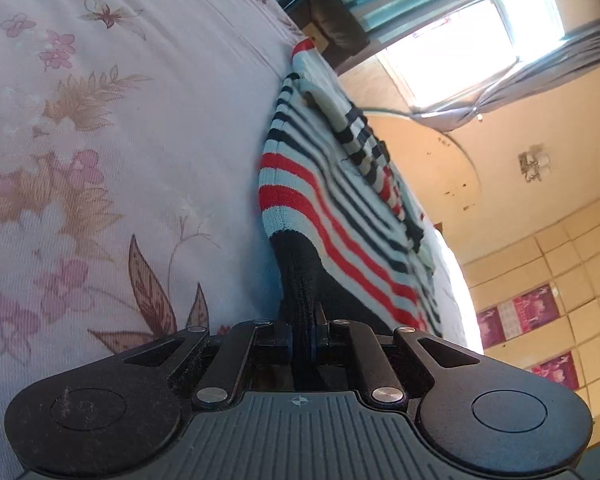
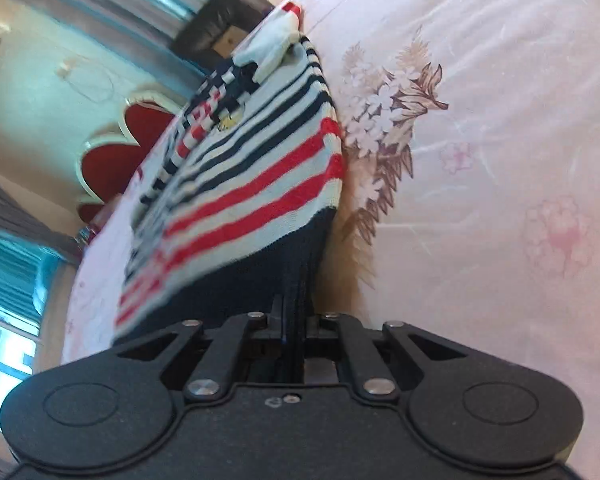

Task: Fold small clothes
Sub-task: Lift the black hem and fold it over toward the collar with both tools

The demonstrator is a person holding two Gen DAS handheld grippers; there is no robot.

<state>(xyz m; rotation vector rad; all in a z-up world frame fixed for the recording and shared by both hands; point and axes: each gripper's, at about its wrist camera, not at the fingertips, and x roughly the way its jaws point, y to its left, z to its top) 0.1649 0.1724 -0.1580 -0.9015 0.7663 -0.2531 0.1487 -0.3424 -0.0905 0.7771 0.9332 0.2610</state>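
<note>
1. On the bed's floral sheet [image 1: 100, 160] lies a small striped sweater [image 1: 312, 200], its red, dark and pale bands running out from both cameras toward the far end.
2. Left gripper [image 1: 302, 334]: jaws pressed together on the sweater's dark ribbed hem, which bunches into a narrow neck between them (near edge, left corner as this camera sees it).
3. Right gripper [image 2: 296, 320]: jaws likewise clamped on the dark hem at the opposite near corner, sheet [image 2: 480, 160] to its right.
4. Far end of the sweater shows a pale collar and a checked patch.
5. Beyond the bed: a bright window [image 1: 460, 40], curtains, and a red headboard [image 2: 112, 148].
</note>
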